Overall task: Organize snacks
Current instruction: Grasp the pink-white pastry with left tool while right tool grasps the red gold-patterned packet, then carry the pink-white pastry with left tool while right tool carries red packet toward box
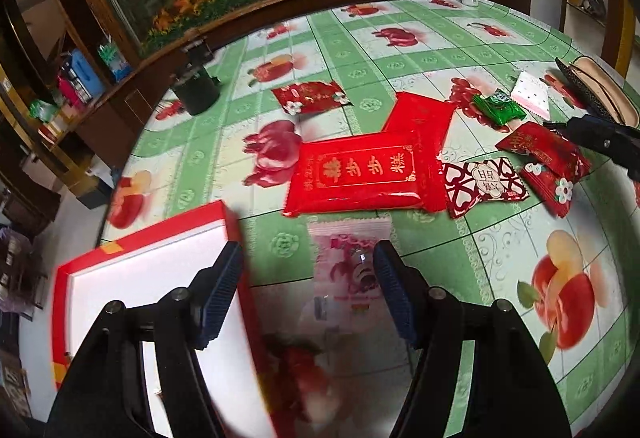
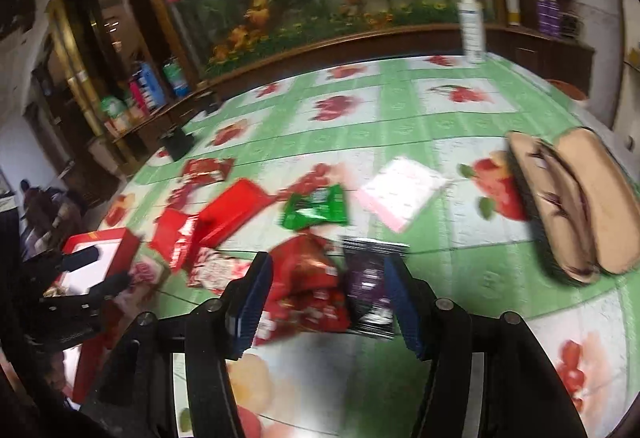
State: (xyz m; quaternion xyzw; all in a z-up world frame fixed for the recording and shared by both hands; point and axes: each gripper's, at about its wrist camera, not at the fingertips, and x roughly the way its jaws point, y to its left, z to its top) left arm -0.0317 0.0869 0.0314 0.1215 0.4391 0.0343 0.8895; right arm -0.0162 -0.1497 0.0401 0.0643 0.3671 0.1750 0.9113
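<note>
- Glossy flat snack packets lie scattered mid-frame on the table: two large red packs (image 1: 368,174) set in an L, a heart-patterned sachet (image 1: 482,184), a crinkly green one (image 1: 498,106) and small floral red ones (image 1: 310,96).
- A translucent pink packet (image 1: 352,258) lies between the spread fingers of the left gripper (image 1: 308,288); the ribbed blue pads are not touching it.
- A shallow red box (image 1: 140,278) with a white inside sits at lower left.
- The right gripper (image 2: 328,298) hovers with fingers apart over a crumpled red packet (image 2: 308,290) and a dark purple one (image 2: 368,286), gripping neither.
- A slick green fruit-print tablecloth (image 1: 440,266) covers the table.
</note>
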